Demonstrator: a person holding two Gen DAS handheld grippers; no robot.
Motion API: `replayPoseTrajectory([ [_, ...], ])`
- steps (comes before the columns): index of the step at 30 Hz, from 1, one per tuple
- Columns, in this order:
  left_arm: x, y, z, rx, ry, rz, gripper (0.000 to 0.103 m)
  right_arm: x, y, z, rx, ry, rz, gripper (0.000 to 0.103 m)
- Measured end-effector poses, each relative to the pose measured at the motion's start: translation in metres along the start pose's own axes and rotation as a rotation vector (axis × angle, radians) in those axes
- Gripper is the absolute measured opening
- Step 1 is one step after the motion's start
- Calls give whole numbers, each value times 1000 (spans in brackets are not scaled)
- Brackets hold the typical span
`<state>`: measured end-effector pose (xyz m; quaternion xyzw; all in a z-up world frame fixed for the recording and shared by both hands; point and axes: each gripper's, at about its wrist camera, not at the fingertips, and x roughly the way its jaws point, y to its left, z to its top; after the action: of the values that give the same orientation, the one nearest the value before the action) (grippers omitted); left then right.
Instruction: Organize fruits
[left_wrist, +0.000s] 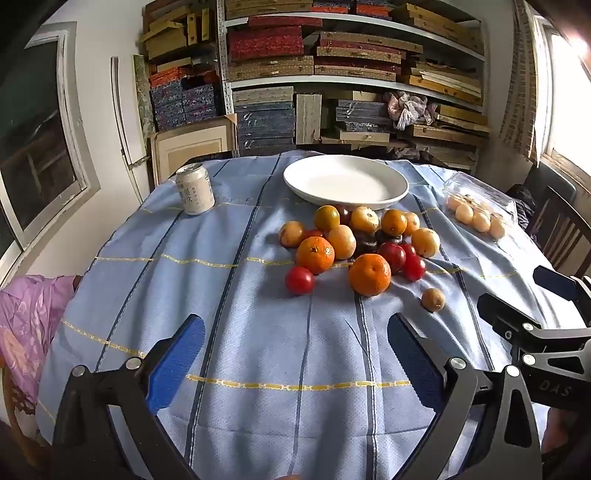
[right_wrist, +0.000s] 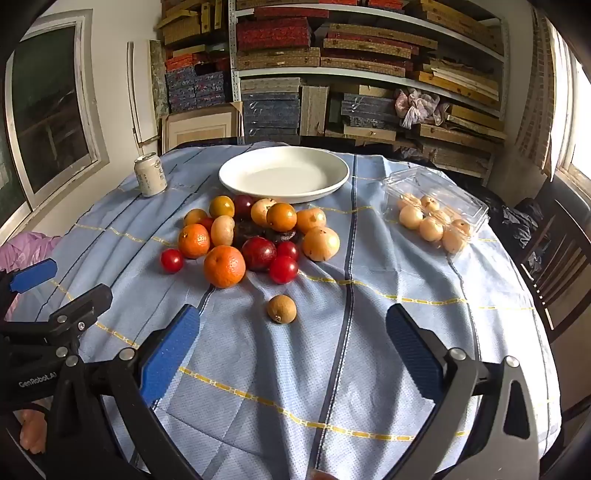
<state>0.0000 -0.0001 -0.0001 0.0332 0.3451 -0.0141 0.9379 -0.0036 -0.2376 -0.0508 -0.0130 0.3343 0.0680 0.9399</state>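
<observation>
A heap of fruit (left_wrist: 354, 240) (right_wrist: 255, 236) lies mid-table: oranges, red tomatoes, yellow-brown round fruits and dark ones. Behind it stands an empty white plate (left_wrist: 345, 182) (right_wrist: 283, 173). One small brown fruit (left_wrist: 433, 299) (right_wrist: 281, 309) lies apart, nearer to me. My left gripper (left_wrist: 295, 332) hangs open over bare cloth in front of the heap, nothing between its blue pads. Likewise open and empty, my right gripper (right_wrist: 293, 325) has the small brown fruit just beyond its fingertips. Each gripper shows at the edge of the other's view.
A drink can (left_wrist: 194, 189) (right_wrist: 149, 180) stands at the back left. An open clear plastic box (left_wrist: 480, 206) (right_wrist: 436, 210) of pale round fruits sits at the right. A blue checked cloth (left_wrist: 236, 302) covers the round table. A dark chair (right_wrist: 561, 258) stands right, shelves behind.
</observation>
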Motion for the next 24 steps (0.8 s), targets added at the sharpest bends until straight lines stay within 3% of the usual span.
replayPoseTrajectory([
  [22, 0, 0, 0, -3, 15, -3, 100, 1, 2, 0, 5, 0, 1, 99],
  [24, 11, -2, -13, -2, 16, -2, 100, 1, 2, 0, 4, -1, 1, 99],
])
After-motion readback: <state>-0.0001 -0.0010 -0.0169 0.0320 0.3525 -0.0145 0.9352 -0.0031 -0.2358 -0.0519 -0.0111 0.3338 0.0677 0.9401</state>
